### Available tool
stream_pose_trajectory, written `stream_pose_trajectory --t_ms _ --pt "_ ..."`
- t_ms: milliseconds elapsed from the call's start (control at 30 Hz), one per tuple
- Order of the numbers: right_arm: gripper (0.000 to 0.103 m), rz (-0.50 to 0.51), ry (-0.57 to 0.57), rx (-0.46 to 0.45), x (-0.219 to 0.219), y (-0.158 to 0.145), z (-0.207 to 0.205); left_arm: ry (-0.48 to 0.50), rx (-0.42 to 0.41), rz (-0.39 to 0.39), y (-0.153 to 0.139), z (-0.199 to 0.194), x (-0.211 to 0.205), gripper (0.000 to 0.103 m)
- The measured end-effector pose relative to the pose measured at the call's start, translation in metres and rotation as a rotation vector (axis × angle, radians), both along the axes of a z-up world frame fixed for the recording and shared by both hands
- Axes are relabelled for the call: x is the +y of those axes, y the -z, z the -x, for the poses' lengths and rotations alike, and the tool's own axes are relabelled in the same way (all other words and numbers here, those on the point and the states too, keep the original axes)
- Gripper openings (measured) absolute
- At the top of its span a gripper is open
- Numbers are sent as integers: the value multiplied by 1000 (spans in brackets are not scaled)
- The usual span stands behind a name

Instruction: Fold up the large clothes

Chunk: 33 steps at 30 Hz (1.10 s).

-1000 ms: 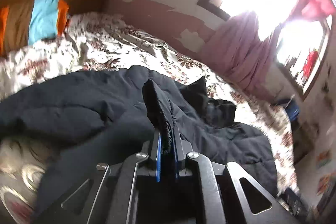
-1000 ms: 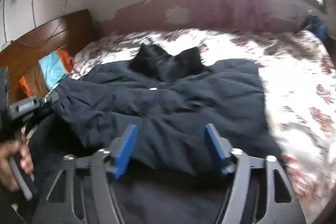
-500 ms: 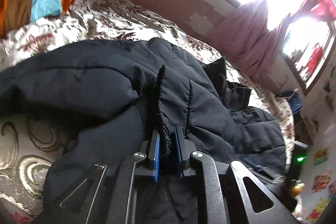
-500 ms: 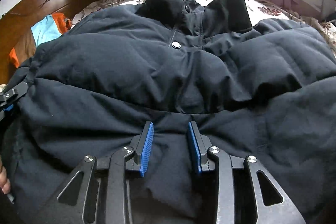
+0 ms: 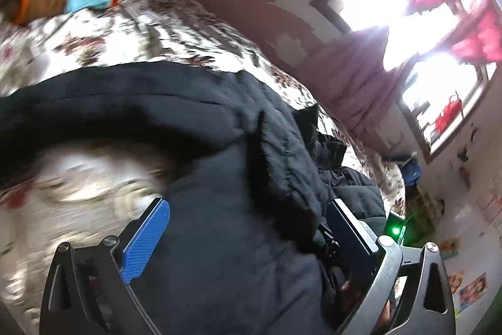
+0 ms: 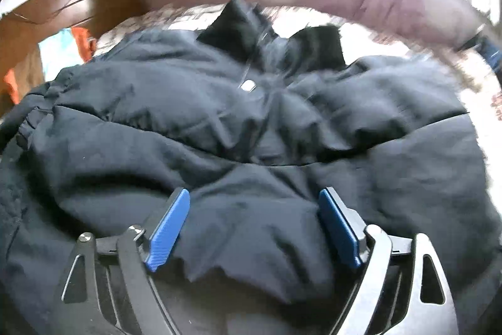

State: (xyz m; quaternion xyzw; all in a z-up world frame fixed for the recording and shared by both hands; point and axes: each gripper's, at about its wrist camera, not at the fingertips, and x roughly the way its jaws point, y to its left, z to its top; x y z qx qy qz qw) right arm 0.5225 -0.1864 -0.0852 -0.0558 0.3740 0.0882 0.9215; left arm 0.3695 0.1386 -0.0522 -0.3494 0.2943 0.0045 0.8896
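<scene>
Floral bed (image 5: pixel 163 33), window glare behind. Black jacket (image 6: pixel 257 121) spread front-up across it, collar (image 6: pixel 238 21) at far end, sleeve fold (image 5: pixel 282 153) laid over body. Left gripper (image 5: pixel 248 228) opening, jaws wide, fabric loose between, nothing pinched. Right gripper (image 6: pixel 254 225) also opening over lower front, padding bulging between, pads not pressing. Likely best: clear cloth fully before lifting, then flatten fold. Left view only: sleeve ridge, green light (image 5: pixel 396 230). Right view only: snap (image 6: pixel 248 85), collar, headboard (image 6: pixel 78 8).

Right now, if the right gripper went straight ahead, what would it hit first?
The dark puffer jacket. The right gripper, jaws opening, already has its fabric bunched between them, so it would probably press straight into it.
</scene>
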Motion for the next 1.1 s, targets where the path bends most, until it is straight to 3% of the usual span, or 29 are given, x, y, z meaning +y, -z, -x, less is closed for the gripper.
stream_pose_trajectory --t_ms 167,233,333,400,567,700,833,1100 --pt "86 61 20 -78 10 -28 26 -163 55 175 28 53 71 101" --pt "87 71 -8 -62 21 -35 28 -226 10 286 43 77 97 102" --pt "87 49 -44 0 43 -42 22 -280 -5 382 58 93 123 103" --pt "87 15 -36 19 55 -47 20 -289 -1 413 66 94 138 103" --pt "87 -107 28 75 79 -49 5 -416 3 480 87 104 180 103" --pt "87 -127 63 98 95 -40 -8 -476 3 625 111 106 206 103" --pt "87 -163 71 100 112 -37 -9 -502 0 654 116 103 213 103" --pt "89 -73 57 60 136 -28 0 -574 -80 813 133 110 233 101"
